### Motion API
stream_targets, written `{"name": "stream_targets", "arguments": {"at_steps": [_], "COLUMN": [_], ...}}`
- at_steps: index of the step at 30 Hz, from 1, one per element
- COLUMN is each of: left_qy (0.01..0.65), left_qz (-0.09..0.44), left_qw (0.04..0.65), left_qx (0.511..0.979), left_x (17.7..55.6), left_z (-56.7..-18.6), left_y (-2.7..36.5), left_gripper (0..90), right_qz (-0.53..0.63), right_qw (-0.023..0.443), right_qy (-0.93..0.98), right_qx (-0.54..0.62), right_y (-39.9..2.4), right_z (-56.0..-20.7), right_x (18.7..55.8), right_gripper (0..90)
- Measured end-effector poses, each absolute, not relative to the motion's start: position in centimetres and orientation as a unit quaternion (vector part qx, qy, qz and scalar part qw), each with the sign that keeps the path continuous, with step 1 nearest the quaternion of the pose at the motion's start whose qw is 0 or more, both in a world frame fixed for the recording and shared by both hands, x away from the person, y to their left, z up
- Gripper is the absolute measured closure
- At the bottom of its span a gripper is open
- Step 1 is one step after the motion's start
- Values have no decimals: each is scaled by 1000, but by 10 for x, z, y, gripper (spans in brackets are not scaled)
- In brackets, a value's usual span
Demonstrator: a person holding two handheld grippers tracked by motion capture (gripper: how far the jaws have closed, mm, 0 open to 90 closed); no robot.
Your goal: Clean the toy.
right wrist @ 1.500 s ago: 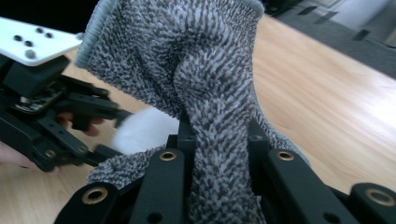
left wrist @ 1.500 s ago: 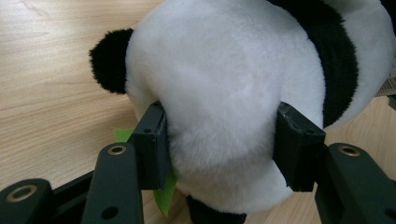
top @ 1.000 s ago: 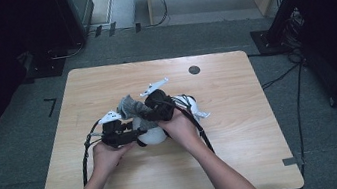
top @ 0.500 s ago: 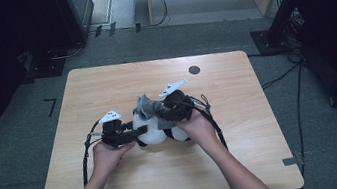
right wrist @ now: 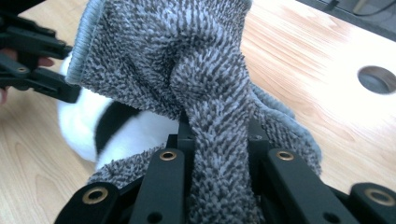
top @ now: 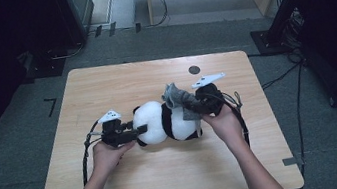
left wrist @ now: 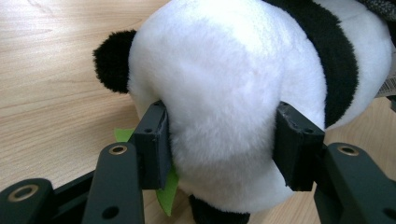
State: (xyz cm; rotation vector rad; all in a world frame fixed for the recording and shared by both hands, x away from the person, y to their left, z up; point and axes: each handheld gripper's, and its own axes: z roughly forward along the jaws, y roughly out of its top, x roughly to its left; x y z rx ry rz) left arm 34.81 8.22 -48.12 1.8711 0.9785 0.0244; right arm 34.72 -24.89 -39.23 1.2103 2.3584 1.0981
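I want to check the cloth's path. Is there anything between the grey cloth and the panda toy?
Nothing visible. The right hand-held gripper is shut on the grey cloth, which hangs directly over the panda toy. The left hand-held gripper clamps the toy's white end.

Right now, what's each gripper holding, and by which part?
Left gripper clamps the plush panda by its white head. Right gripper pinches the grey cloth at a bunched fold.

Wooden table [top: 120, 86]: plush panda [top: 165, 121] lying on it, centre.
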Motion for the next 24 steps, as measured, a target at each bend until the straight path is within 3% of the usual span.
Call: {"name": "stream_targets", "arguments": {"at_steps": [12,24], "left_qy": [402,399], "left_qz": [11,12], "left_qw": [493,497], "left_qx": [771,770], "left_x": [347,347], "left_z": [-482,-483], "left_y": [82,83], "left_gripper": [452,451], "right_qz": [382,383], "right_qw": [137,110], "right_qy": [789,774], "right_qx": [462,492], "right_y": [-282,-296], "right_z": [-413,-441], "right_x": [343,344], "right_gripper": [764,765]}}
